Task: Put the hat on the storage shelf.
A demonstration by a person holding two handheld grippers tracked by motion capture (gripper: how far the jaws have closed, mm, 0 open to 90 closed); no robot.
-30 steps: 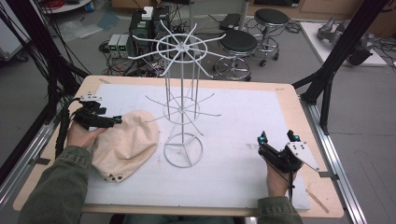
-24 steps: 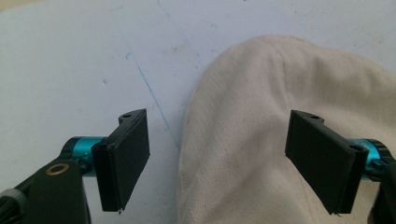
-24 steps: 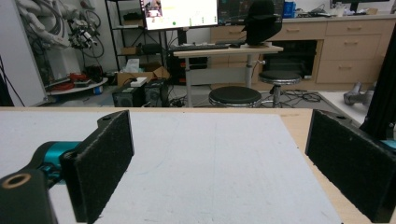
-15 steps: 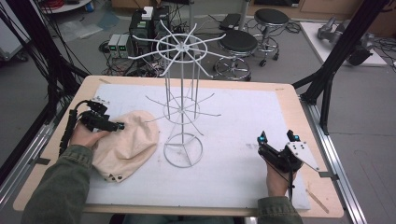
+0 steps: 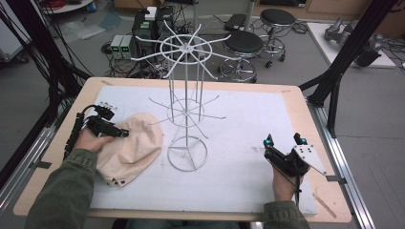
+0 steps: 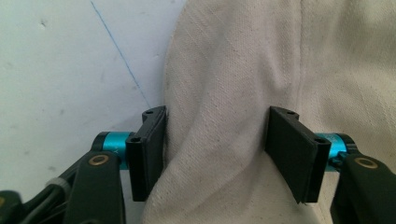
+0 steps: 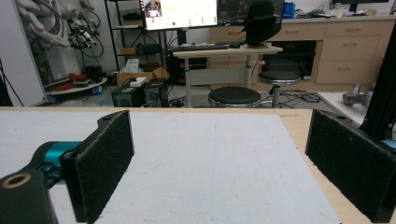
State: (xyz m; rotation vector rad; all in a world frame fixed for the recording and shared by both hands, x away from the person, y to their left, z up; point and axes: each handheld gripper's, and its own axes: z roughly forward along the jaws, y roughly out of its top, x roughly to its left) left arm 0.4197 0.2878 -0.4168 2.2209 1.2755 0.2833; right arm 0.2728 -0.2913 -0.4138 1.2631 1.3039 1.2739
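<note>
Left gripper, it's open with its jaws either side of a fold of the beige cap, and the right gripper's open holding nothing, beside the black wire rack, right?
Nearly. The wire rack is white, as the high view shows. The left gripper, beige cap and right gripper are as you said.

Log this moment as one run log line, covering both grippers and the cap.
left gripper: open, jaws straddling a fold of the beige cap | right gripper: open, empty, apart from the cap | white wire rack: upright mid-table
</note>
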